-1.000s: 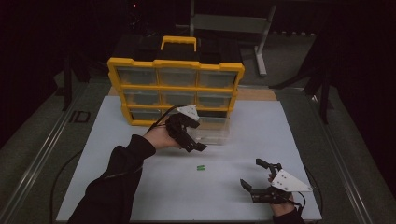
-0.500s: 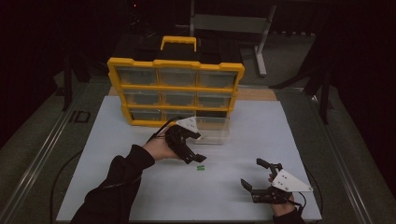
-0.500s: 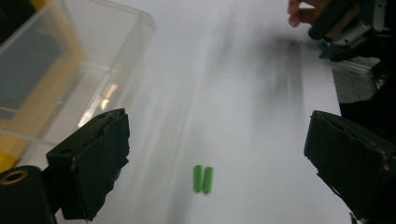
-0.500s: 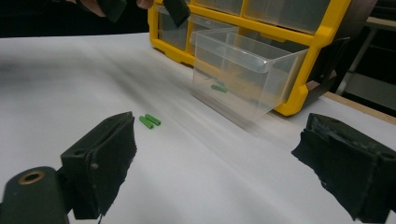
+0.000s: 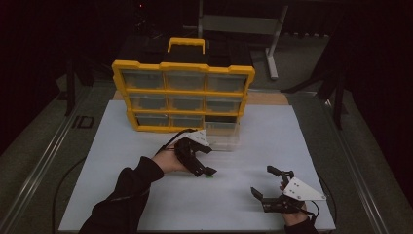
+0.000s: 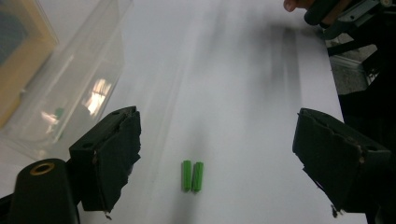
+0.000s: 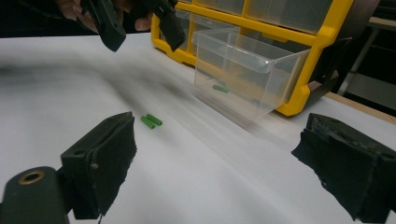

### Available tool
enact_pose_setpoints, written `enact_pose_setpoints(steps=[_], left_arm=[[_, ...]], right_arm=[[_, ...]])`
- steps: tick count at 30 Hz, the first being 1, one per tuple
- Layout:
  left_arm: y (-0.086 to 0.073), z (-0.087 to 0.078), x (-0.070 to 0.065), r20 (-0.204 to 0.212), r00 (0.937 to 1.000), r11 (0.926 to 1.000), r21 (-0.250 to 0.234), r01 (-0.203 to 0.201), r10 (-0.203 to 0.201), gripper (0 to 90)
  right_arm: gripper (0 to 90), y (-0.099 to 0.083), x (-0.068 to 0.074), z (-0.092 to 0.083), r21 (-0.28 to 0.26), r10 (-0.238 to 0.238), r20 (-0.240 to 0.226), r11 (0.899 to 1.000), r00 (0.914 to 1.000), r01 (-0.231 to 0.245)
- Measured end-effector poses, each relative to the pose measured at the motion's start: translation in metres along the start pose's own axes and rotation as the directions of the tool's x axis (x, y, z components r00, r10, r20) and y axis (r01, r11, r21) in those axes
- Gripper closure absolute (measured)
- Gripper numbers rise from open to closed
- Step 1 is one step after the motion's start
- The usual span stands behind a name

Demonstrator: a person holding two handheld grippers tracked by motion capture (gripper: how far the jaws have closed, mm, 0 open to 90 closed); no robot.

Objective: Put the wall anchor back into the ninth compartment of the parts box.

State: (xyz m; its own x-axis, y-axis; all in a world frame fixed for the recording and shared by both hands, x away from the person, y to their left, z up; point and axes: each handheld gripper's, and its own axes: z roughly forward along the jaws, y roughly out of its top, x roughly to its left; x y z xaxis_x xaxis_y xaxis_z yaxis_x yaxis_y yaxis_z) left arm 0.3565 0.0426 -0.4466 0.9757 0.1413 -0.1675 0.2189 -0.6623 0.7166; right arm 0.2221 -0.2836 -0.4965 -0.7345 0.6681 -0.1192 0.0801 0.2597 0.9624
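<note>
Left gripper (image 5: 208, 171) has dropped over the 2 green pegs (image 6: 193, 176) near the clear drawer (image 7: 243, 70), jaws just narrowing yet unclenched, nothing grasped; pickup looks imminent

Setting: a dim workshop or lab bench. A white work mat (image 5: 272, 146) covers a grey metal-edged table (image 5: 44, 156), with dark surroundings beyond. A yellow parts organiser (image 5: 182, 95) with clear small drawers and a carry handle stands at the back, a grey metal stand (image 5: 272, 44) behind it.
</note>
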Motion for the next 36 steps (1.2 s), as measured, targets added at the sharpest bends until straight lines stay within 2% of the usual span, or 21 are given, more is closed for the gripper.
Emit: enact_pose_setpoints(steps=[4, 7, 11, 12, 16, 20, 22, 24, 29, 30, 31, 35, 36], left_arm=[[-0.005, 0.005, 0.003, -0.002, 1.0, 1.0, -0.004, 0.002, -0.002, 21.8], [-0.01, 0.01, 0.005, 0.001, 1.0, 0.9999, -0.011, 0.008, -0.008, 31.8], [-0.016, 0.017, 0.009, -0.004, 0.9999, 0.9998, 0.017, 0.01, -0.01, 36.7], [-0.017, 0.018, 0.009, -0.005, 0.9999, 0.9998, 0.02, 0.009, -0.009, 41.5], [-0.022, 0.024, 0.012, -0.001, 0.9999, 0.9992, 0.037, 0.017, -0.017, 45.9], [-0.027, 0.03, 0.013, 0.018, 0.9996, 0.9978, 0.064, 0.02, -0.021, 51.5], [-0.029, 0.033, 0.013, 0.013, 0.9998, 0.9964, 0.084, 0.016, -0.018, 54.7], [-0.03, 0.036, 0.016, 0.005, 0.9995, 0.9958, 0.086, 0.032, -0.033, 57.0], [-0.032, 0.04, 0.018, 0.01, 0.9992, 0.9949, 0.094, 0.037, -0.038, 64.6], [-0.033, 0.043, 0.018, 0.012, 0.9992, 0.9932, 0.11, 0.038, -0.039, 64.6], [-0.033, 0.047, 0.018, -0.002, 0.9997, 0.9906, 0.135, 0.023, -0.023, 68.2], [-0.034, 0.051, 0.019, 0.001, 0.9996, 0.9893, 0.143, 0.029, -0.03, 71.2], [-0.034, 0.053, 0.02, -0.004, 0.9996, 0.989, 0.145, 0.028, -0.028, 74.3]], right_arm=[[10.0, 0.0, 0.0, 0.0, 0.001, 0.003, -0.001, 1.0, 1.0, -0.003], [10.1, 0.0, 0.0, 0.0, 0.002, 0.002, -0.003, 1.0, 1.0, -0.002], [10.1, 0.0, 0.0, 0.0, 0.001, 0.0, -0.005, 1.0, 1.0, 0.0], [10.0, 0.0, 0.0, 0.001, 0.003, 0.001, -0.007, 1.0, 1.0, -0.001], [10.0, 0.0, 0.0, 0.001, 0.004, 0.001, -0.009, 1.0, 1.0, 0.0], [10.0, 0.0, 0.0, 0.001, 0.005, 0.002, -0.013, 1.0, 0.9999, -0.002], [10.1, 0.0, 0.001, 0.001, 0.006, 0.006, -0.016, 1.0, 0.9999, -0.006], [10.0, 0.0, 0.001, 0.001, 0.007, 0.003, -0.017, 1.0, 0.9999, -0.003], [10.0, 0.0, 0.0, 0.001, 0.006, 0.0, -0.016, 1.0, 0.9999, 0.0], [10.0, 0.0, 0.0, 0.001, 0.005, 0.002, -0.015, 1.0, 0.9999, -0.002], [10.0, -0.001, 0.0, 0.001, 0.007, 0.005, -0.015, 1.0, 0.9999, -0.005], [10.0, -0.001, 0.001, 0.001, 0.01, 0.007, -0.017, 1.0, 0.9998, -0.007], [10.1, 0.0, 0.0, 0.001, 0.007, -0.001, -0.016, 1.0, 0.9999, 0.001]])
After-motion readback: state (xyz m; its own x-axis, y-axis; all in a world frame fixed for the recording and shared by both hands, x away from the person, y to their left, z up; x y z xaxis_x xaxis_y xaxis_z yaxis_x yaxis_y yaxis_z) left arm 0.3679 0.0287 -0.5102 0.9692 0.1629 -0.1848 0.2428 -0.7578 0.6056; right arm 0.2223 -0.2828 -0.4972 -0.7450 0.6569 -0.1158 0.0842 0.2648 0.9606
